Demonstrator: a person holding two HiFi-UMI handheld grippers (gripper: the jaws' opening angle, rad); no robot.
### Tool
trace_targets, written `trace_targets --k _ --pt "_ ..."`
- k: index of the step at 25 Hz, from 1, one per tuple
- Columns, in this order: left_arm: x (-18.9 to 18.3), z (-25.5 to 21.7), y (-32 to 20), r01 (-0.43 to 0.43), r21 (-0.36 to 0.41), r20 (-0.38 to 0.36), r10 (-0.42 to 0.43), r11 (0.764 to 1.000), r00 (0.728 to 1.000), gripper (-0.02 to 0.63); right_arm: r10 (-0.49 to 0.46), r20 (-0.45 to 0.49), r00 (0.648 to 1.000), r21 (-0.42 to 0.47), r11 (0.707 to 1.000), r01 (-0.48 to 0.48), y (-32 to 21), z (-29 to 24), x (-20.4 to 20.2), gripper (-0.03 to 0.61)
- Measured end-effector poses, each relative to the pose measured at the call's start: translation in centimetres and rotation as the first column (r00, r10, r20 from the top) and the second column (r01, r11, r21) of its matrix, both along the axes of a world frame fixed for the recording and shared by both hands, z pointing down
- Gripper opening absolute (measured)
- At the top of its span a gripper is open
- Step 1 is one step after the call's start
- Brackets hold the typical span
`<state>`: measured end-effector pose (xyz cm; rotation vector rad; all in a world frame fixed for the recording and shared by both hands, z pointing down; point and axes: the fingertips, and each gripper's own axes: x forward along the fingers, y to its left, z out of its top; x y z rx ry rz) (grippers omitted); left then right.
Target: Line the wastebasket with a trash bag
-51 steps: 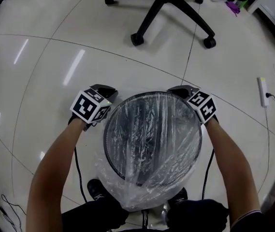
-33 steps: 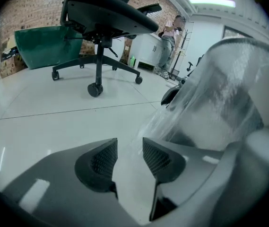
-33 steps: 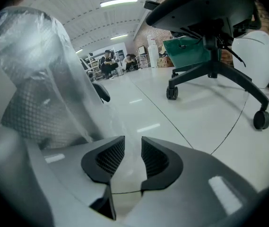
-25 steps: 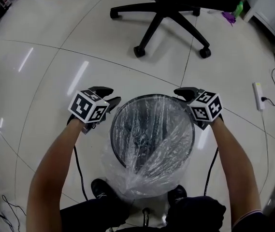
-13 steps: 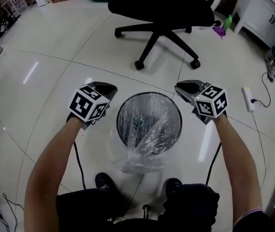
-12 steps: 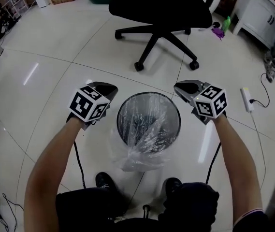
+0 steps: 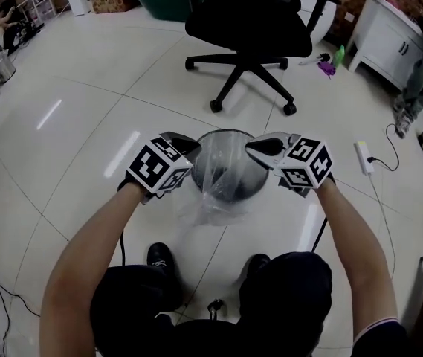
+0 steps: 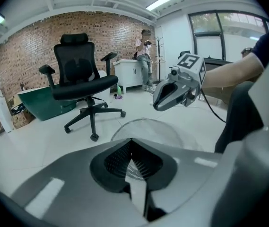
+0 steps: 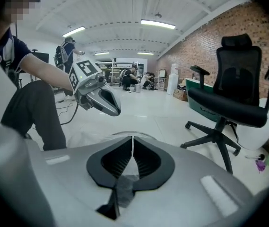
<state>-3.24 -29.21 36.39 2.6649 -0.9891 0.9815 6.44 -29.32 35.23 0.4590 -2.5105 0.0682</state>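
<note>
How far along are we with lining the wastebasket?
Done, it seems: the clear trash bag sits in the wastebasket, draped over its rim. In hand: nothing; the left gripper and right gripper hang above it, jaws shut and empty. Left, perhaps: loose plastic bunches outside on the near side and may want tucking.

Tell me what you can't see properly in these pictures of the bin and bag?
- Head view: the side rims of the wastebasket are covered by the left gripper and the right gripper.
- Head view: its bottom is too dark to see under the crinkly trash bag.
- Both gripper views: the near half of the wastebasket is blocked by each gripper's own body.
</note>
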Motion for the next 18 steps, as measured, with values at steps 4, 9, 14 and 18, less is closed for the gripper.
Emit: trace_targets --k 4,9,14,18 --pt "-0.2 0.9 3.0 -0.027 -0.023 0.024 0.028 0.999 0.999 0.012 -0.089 -0.038 0.995 -0.031 0.996 0.088 3.4 0.5 -2.9 0.035" --pt "-0.8 1.6 2.9 0.000 -0.044 0.006 0.000 0.999 1.000 0.011 -0.169 -0.048 0.985 -0.057 0.985 0.166 5.1 1.3 -6.4 0.041" --pt "-0.4 2.3 1.4 0.011 -0.049 -0.006 -0.011 0.999 1.000 0.011 -0.169 -0.075 0.983 -0.106 0.981 0.161 4.0 3.9 -8.3 0.019" --pt "-0.6 3.1 0.2 0.021 -0.050 -0.001 -0.021 0.999 1.000 0.011 -0.144 -0.108 0.984 -0.168 0.978 0.124 2.1 6.9 -8.5 0.003"
